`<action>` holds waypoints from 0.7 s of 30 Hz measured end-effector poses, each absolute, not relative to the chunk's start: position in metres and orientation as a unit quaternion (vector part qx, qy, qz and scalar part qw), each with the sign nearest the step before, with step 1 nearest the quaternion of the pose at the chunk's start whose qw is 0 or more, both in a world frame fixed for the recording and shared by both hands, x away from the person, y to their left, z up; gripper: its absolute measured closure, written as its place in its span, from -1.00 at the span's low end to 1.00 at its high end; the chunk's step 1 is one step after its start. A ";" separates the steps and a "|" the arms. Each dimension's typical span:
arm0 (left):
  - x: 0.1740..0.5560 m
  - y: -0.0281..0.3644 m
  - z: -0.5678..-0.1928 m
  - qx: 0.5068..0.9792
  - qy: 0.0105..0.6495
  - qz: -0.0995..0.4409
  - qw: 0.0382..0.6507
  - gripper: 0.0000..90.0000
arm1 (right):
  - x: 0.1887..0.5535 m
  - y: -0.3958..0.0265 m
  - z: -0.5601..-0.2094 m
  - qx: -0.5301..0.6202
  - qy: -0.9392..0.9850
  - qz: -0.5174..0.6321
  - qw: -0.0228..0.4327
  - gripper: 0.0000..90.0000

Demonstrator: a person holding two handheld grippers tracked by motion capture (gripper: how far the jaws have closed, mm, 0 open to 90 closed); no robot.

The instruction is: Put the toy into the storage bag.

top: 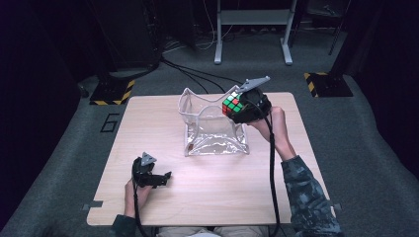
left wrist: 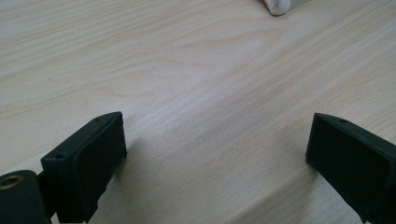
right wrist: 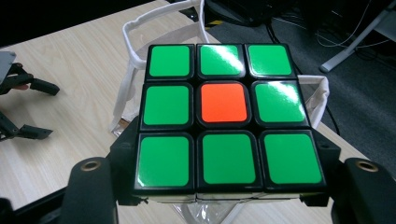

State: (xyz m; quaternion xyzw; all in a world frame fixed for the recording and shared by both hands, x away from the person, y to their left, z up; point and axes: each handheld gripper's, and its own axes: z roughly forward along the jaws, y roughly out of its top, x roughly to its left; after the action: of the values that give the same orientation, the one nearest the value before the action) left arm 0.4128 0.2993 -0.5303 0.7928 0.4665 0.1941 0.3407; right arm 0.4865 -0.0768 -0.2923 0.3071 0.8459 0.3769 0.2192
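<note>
My right gripper (top: 235,107) is shut on a Rubik's cube (top: 232,104) and holds it in the air over the right rim of a clear plastic bag (top: 212,133) with white trim. The bag stands open at the middle of the wooden table (top: 148,123). In the right gripper view the cube (right wrist: 224,116) shows a green face with an orange centre, clamped at its sides by my right gripper (right wrist: 224,156), with the bag's white rim (right wrist: 128,44) below. My left gripper (top: 165,177) rests open on the table near the front left, its jaws wide apart over bare wood (left wrist: 217,140).
The left gripper (right wrist: 39,109) also appears far left in the right gripper view. Beyond the table lie grey carpet, black cables, two yellow-and-black striped bases (top: 112,93) (top: 326,81) and a white frame's legs (top: 252,29). A bag corner (left wrist: 280,5) peeks in ahead of the left jaws.
</note>
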 end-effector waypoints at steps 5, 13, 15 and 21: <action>0.413 0.299 -0.530 0.793 0.467 0.194 0.341 -0.90 | 0.494 -0.077 -0.290 0.311 0.845 0.376 0.219 -0.26; 0.413 0.299 -0.530 0.793 0.467 0.194 0.341 -0.90 | 0.509 -0.076 -0.289 0.318 0.844 0.375 0.215 -0.26; 0.413 0.299 -0.530 0.793 0.467 0.194 0.341 -0.90 | 0.512 -0.076 -0.289 0.321 0.844 0.373 0.212 -0.26; 0.413 0.299 -0.530 0.793 0.466 0.194 0.341 -0.90 | 0.522 -0.074 -0.293 0.326 0.847 0.367 0.206 -0.26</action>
State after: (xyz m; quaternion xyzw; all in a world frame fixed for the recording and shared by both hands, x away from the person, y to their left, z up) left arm 0.4129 0.2994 -0.5303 0.7930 0.4662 0.1943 0.3406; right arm 0.5224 -0.0741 -0.2927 0.3261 0.8467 0.3665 0.2059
